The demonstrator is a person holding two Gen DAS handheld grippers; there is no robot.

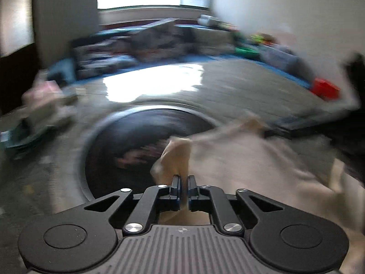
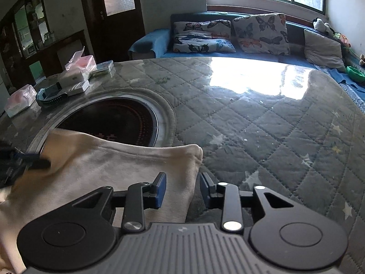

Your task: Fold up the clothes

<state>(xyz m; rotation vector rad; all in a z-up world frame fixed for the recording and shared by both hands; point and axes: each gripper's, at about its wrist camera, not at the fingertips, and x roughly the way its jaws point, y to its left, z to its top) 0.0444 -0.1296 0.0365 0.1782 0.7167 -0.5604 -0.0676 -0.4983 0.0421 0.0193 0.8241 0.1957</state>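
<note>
The worktop (image 2: pixel 262 132) in front of you was wide and covered with a grey quilted cloth under a shiny clear sheet, and a round dark plate (image 2: pixel 114 118) was set into it. Behind it stood a blue sofa (image 2: pixel 148 43) with butterfly cushions (image 2: pixel 262 32). The cream garment (image 2: pixel 109 171) lay on the near part of the worktop, with its upper edge reaching over the rim of the dark plate and one rounded corner toward the right. At the far left of the worktop were some small boxes and tissue packs (image 2: pixel 79 68). Your right tool (image 2: pixel 182 187) stood partly open, and the right edge of the garment passed between its fingers without the pads pressing on it. Your left tool (image 1: pixel 183 186) was almost closed and pinched a bunched fold of the garment; this view was blurred.
</note>
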